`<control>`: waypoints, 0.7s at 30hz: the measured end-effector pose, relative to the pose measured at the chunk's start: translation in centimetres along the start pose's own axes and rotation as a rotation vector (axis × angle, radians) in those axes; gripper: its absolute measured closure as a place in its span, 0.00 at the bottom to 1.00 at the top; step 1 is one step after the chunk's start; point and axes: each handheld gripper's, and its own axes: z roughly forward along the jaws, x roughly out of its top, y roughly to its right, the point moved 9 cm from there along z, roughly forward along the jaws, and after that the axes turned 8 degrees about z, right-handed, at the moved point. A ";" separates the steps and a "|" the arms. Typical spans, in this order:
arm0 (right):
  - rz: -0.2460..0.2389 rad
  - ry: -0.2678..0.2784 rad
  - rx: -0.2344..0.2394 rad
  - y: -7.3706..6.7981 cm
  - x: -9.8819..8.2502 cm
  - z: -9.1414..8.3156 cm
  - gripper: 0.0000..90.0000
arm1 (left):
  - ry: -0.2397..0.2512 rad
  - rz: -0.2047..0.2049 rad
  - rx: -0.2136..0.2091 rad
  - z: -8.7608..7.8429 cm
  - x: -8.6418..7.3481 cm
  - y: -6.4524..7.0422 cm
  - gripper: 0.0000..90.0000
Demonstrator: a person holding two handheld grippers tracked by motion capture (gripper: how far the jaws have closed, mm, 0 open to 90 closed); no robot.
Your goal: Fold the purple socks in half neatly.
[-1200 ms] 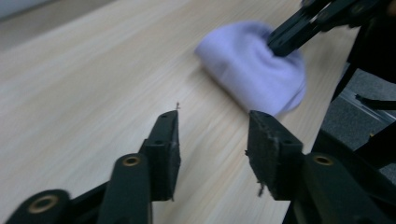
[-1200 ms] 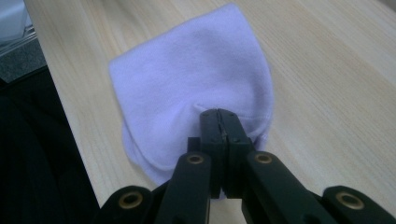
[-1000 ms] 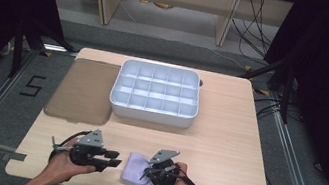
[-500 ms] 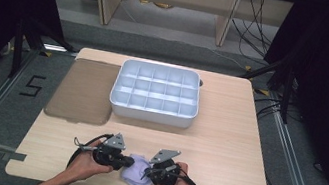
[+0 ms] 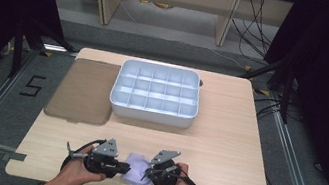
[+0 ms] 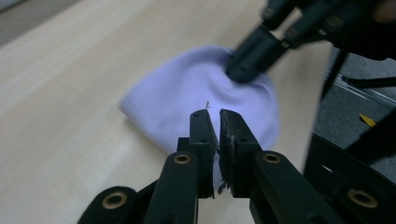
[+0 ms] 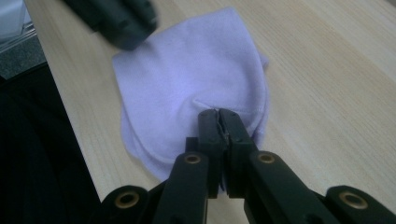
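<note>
A crumpled lilac cloth (image 5: 138, 175) lies near the table's front edge, between my two grippers. My left gripper (image 5: 126, 168) lies at the cloth's left edge. In the left gripper view its jaws (image 6: 213, 114) stand nearly together over the cloth's (image 6: 187, 88) near edge, with lilac fabric showing in the thin gap. My right gripper (image 5: 147, 173) is shut on the cloth's right side. In the right gripper view the fabric (image 7: 187, 70) puckers at the closed tips (image 7: 218, 112). The right gripper (image 6: 245, 67) also appears across the cloth in the left gripper view.
A white compartment tray (image 5: 151, 115) stands at the middle back of the wooden table (image 5: 224, 148). A flat brown mat (image 5: 81, 91) lies to its left. The table's front edge runs just below both hands.
My left gripper has moved right, up to the cloth's left edge, and its jaws have come together there. The right gripper has kept its hold and place.
</note>
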 end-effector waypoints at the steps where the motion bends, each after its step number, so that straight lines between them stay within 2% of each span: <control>1: 0.002 -0.003 0.006 -0.1 0.0 0.0 0.98 | -0.031 0.018 -0.005 0.3 -1.0 0.5 0.92; 2: -0.013 0.000 0.017 -0.2 0.0 0.0 0.98 | -0.043 0.018 0.001 0.6 -1.4 0.3 0.92; 4: -0.013 0.010 0.012 -0.2 0.1 0.1 0.98 | -0.036 -0.010 -0.002 0.8 -1.5 0.1 0.93; 6: -0.014 0.003 0.010 -0.1 0.0 0.1 0.98 | -0.033 -0.020 -0.003 0.8 -1.5 0.1 0.93; 8: -0.020 -0.001 0.018 -0.2 0.0 0.0 0.98 | -0.048 0.007 0.001 0.6 -1.5 0.1 0.92; 10: -0.023 -0.001 0.027 -0.2 0.0 0.0 0.97 | -0.030 0.004 -0.002 0.5 -1.2 0.1 0.89; 11: -0.038 0.019 0.019 -0.1 0.3 0.0 0.96 | -0.014 -0.011 0.010 0.1 -0.8 -0.2 0.89; 13: -0.033 0.016 0.025 -0.2 0.3 -0.2 0.96 | -0.004 -0.024 0.015 -0.1 -0.6 -0.4 0.88; 15: -0.054 0.063 0.041 -0.6 1.1 -0.6 0.96 | 0.027 -0.072 0.031 -0.7 -0.3 -1.2 0.85; 17: -0.056 0.058 0.037 -0.6 1.1 -0.8 0.96 | 0.032 -0.071 0.028 -0.8 -0.2 -1.4 0.85; 19: -0.066 0.092 0.045 -1.0 1.6 -0.9 0.96 | 0.038 -0.102 0.035 -1.0 -0.2 -1.6 0.82; 20: -0.065 0.099 0.047 -1.1 1.7 -1.0 0.96 | 0.032 -0.095 0.040 -1.1 -0.3 -1.9 0.82; 21: -0.049 0.083 0.036 -1.3 1.6 -1.2 0.96 | 0.033 -0.118 0.041 -1.3 -0.3 -2.0 0.80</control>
